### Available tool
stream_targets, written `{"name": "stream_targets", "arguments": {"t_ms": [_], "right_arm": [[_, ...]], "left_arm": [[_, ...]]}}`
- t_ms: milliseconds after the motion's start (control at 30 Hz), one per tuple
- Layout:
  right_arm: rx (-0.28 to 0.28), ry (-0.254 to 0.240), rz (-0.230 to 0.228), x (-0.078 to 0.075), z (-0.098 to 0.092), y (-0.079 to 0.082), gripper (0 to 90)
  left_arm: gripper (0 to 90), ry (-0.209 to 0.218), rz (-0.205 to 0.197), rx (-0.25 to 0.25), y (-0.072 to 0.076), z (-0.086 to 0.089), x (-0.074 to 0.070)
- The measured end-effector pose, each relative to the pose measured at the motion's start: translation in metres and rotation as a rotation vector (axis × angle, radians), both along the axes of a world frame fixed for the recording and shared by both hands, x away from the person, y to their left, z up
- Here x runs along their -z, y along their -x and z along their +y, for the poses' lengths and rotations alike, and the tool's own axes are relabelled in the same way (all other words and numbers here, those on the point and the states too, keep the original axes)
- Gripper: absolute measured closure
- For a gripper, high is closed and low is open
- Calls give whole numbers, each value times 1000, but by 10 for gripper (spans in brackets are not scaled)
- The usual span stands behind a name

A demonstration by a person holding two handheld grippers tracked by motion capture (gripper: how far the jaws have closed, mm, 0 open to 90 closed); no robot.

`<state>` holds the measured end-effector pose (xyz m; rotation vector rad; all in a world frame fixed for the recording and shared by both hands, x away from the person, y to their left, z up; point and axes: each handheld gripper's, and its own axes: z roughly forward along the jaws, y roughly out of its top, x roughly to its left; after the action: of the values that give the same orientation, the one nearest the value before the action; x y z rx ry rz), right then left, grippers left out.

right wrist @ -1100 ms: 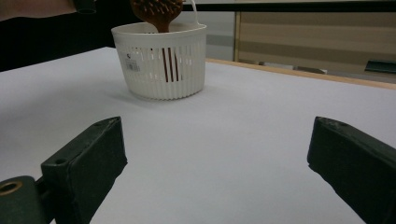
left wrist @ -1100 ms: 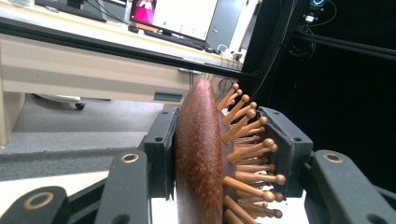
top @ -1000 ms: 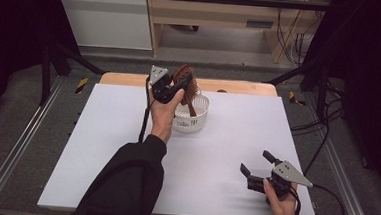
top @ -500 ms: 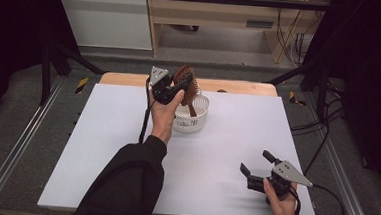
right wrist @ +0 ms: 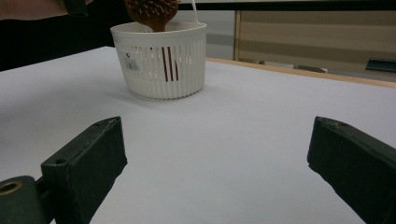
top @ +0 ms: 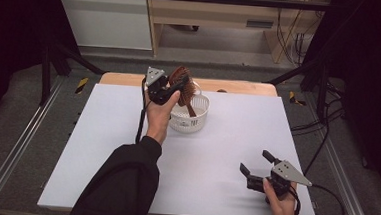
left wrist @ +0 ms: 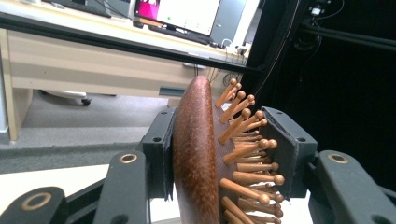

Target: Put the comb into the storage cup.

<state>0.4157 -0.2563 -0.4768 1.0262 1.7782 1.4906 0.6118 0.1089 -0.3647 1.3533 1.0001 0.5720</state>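
Observation:
A brown wooden hairbrush (top: 184,85) with peg bristles stands with its handle down inside a white slatted basket (top: 194,120) at the table's far middle. My left gripper (top: 175,88) is shut on the brush head. In the left gripper view the jaws press the smooth back and the bristle side of the hairbrush (left wrist: 205,154). My right gripper (top: 256,162) rests open near the front right of the table, nothing between its jaws. The right gripper view looks across the table at the basket (right wrist: 161,60), with the brush (right wrist: 152,11) above its rim.
The white table top (top: 101,147) has a wooden strip (top: 240,86) along its far edge. Metal rails (top: 21,142) run along the floor on both sides. A cable (top: 330,203) trails from the right gripper off the table's right edge.

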Motion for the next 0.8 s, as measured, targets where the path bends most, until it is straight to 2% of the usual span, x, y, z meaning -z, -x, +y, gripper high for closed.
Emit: {"name": "stream_targets", "arguments": {"t_ms": [267, 500, 800], "right_arm": [[-5, -1, 8, 1, 1, -1, 46], [-8, 3, 8, 1, 2, -2, 46], [-9, 6, 12, 2, 2, -2, 47]], "left_arm": [[478, 1, 24, 4, 1, 15, 4], [476, 4, 27, 10, 2, 19, 5], [476, 36, 43, 4, 3, 30, 10]]}}
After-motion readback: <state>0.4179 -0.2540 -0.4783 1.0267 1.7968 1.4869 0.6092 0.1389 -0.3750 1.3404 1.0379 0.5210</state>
